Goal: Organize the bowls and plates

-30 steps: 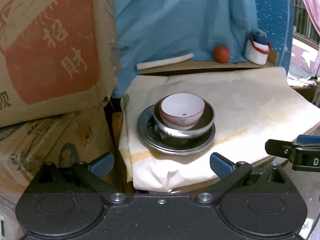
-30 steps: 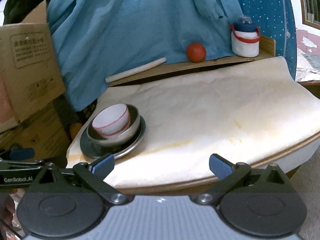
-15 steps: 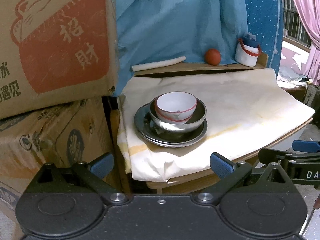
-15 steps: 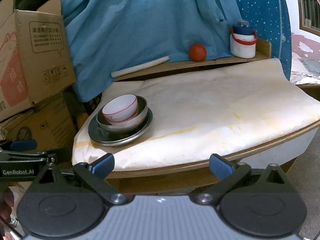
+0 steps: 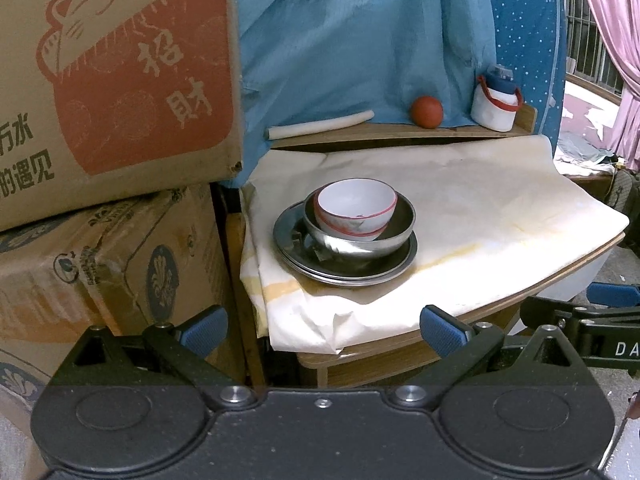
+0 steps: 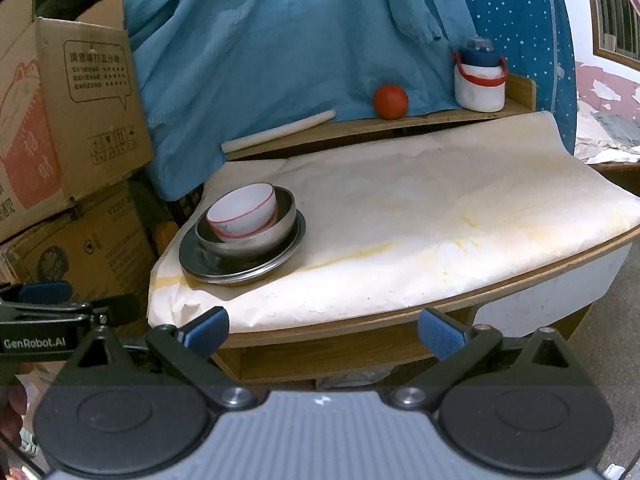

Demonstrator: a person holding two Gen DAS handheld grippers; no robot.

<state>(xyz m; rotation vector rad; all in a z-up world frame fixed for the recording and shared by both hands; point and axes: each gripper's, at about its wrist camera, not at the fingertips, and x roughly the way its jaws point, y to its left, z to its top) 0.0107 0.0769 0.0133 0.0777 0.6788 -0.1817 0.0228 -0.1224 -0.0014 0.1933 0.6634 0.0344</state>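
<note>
Here, both claws, left (image 5: 322,330) and right (image 6: 322,330), gape empty; one reads "GenRobot.AI".

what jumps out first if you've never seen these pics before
The stack at the table's left end: a white bowl tilted inside a steel bowl on a steel plate. Behind, a red ball sits on the ledge against blue cloth. Both tongs hang open, short of the table.

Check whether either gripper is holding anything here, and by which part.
Nothing is held. The left gripper and right gripper are both open, short of the table, apart from the stacked bowls.
</note>
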